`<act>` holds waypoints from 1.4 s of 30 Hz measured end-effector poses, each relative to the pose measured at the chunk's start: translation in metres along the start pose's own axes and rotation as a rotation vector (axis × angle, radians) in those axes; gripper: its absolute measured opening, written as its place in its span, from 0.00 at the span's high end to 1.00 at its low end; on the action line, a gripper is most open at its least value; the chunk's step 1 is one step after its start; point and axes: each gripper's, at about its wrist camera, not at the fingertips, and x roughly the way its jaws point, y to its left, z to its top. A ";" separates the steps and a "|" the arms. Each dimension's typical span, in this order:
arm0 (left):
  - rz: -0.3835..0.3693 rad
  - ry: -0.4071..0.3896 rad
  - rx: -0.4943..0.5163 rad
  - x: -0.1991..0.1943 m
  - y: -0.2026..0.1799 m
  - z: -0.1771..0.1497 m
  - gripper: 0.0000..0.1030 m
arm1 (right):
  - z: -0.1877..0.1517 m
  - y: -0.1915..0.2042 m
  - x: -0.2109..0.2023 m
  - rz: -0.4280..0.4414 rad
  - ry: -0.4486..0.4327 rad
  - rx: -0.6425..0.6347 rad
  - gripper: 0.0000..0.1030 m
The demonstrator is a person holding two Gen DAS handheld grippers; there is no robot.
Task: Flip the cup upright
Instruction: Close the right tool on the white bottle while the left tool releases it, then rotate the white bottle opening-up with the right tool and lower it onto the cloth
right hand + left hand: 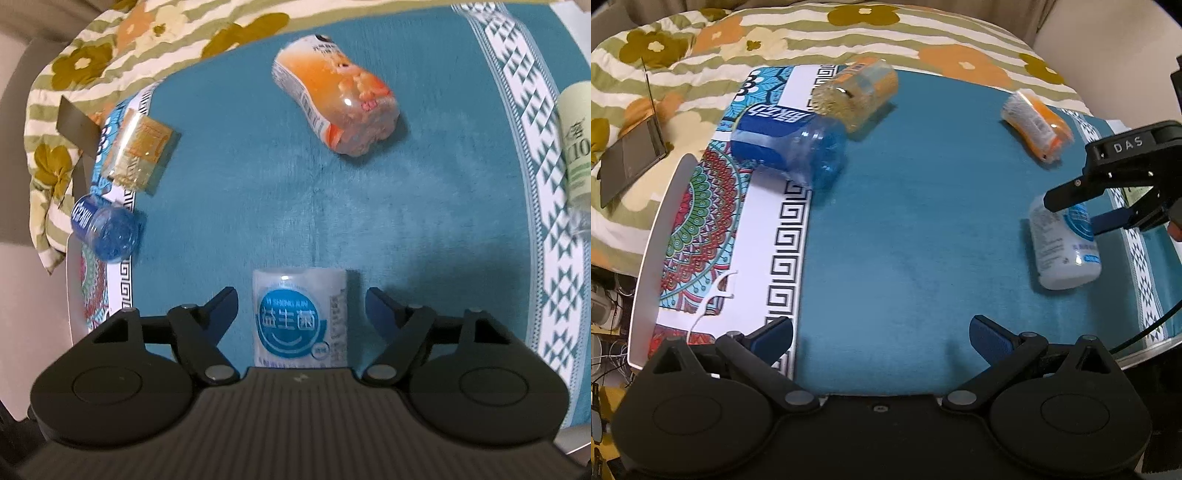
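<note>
A white cup with a blue round label (299, 317) lies on its side on the teal cloth (258, 206), between the spread fingers of my right gripper (301, 306), which is open around it with gaps on both sides. In the left wrist view the same cup (1065, 245) lies at the right, with the right gripper (1082, 210) over it. My left gripper (882, 338) is open and empty above the near edge of the cloth (923, 221).
Other cups lie on their sides: blue (790, 147), yellow clear (855, 94), orange (1036, 123). In the right wrist view they are blue (107, 229), yellow (138, 151), orange (340, 96), and a pale green cup (578, 147) at the right edge. A patterned mat (701, 221) lies left.
</note>
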 end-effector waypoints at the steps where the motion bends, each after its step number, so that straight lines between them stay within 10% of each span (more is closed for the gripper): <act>1: -0.002 0.001 -0.001 0.001 0.003 0.002 0.00 | 0.002 0.000 0.003 0.001 0.006 0.009 0.15; 23: -0.049 -0.014 0.012 -0.001 0.012 0.023 0.00 | -0.003 0.002 -0.011 0.027 -0.068 0.024 0.33; 31: -0.060 -0.020 -0.005 0.002 0.014 0.022 0.00 | -0.048 0.020 -0.024 -0.024 -0.546 -0.044 0.33; 42: -0.004 -0.009 0.006 0.011 0.022 0.002 0.00 | -0.092 0.025 0.015 -0.122 -0.925 -0.170 0.31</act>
